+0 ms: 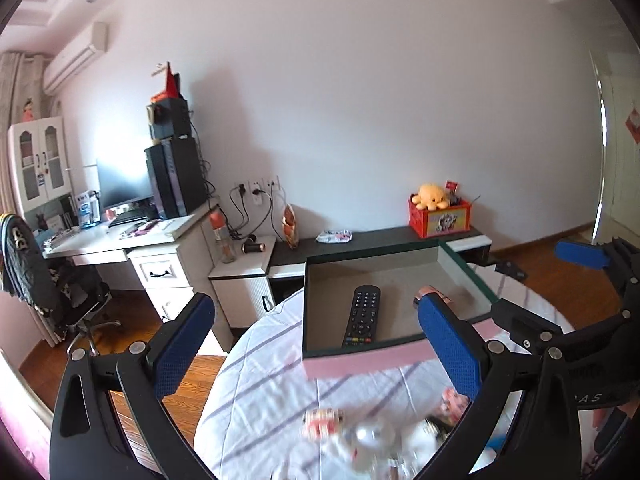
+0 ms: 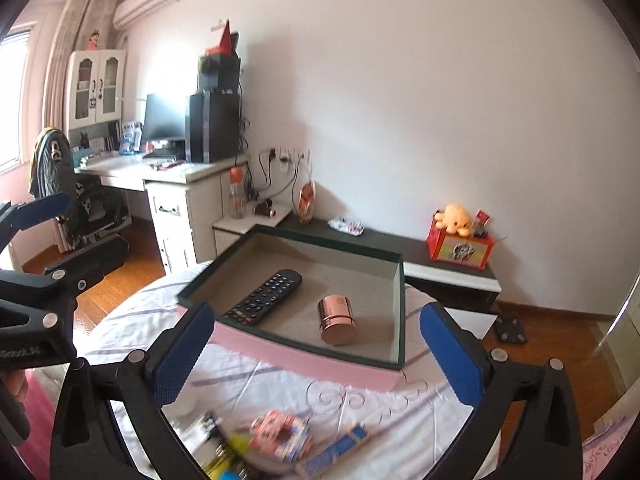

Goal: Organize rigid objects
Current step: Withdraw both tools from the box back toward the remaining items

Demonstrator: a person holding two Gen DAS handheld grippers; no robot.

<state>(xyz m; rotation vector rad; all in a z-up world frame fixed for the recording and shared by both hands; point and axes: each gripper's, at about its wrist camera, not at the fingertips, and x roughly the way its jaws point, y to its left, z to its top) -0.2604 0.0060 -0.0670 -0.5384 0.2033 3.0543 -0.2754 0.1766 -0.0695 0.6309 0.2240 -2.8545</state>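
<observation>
An open box with a dark green rim (image 1: 372,254) and pink front stands on the bed. Inside lie a black remote (image 1: 362,316) and a copper tin (image 1: 434,293), the tin partly behind my finger. My left gripper (image 1: 316,308) hovers open before the box, holding nothing. In the right wrist view the same box (image 2: 401,312) holds the remote (image 2: 266,296) and the tin (image 2: 336,320) on its side. My right gripper (image 2: 318,316) is open and empty too. Blurred small items (image 1: 324,426) lie on the sheet below the fingers, among them a pink packet (image 2: 280,436) and a blue flat box (image 2: 336,450).
The bed has a white sheet with purple stripes (image 1: 260,384). Beyond it runs a low dark cabinet (image 2: 400,246) bearing a red box with a yellow plush (image 2: 456,236). A desk with a computer (image 1: 120,236) and an office chair (image 1: 48,280) stand at the left over wooden floor.
</observation>
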